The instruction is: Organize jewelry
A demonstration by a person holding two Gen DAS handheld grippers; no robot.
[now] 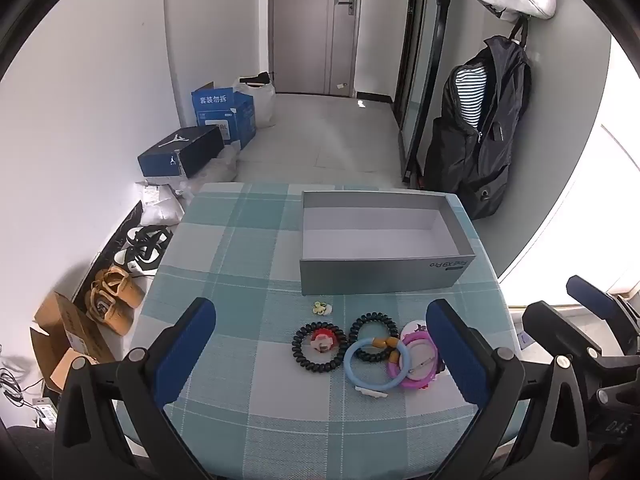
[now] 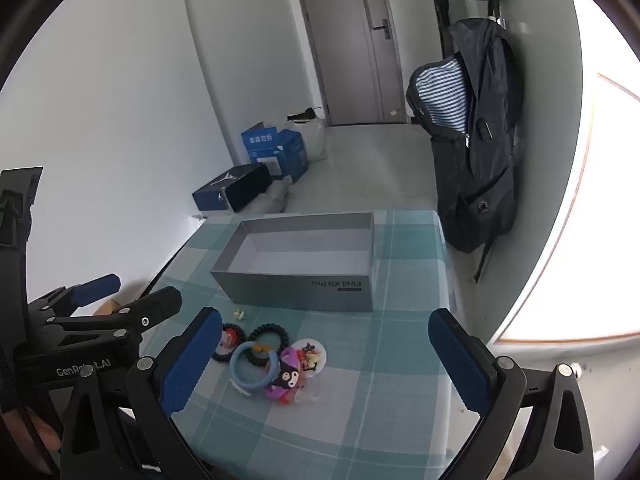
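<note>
On checked cloth (image 1: 248,248): coiled bands (image 1: 319,345), rectangular grey box (image 1: 384,276); both tongs (image 1: 320,344) (image 2: 326,360) agape.

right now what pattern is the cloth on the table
A teal, grey and white plaid check on the tablecloth, clearest in the left wrist view.
</note>
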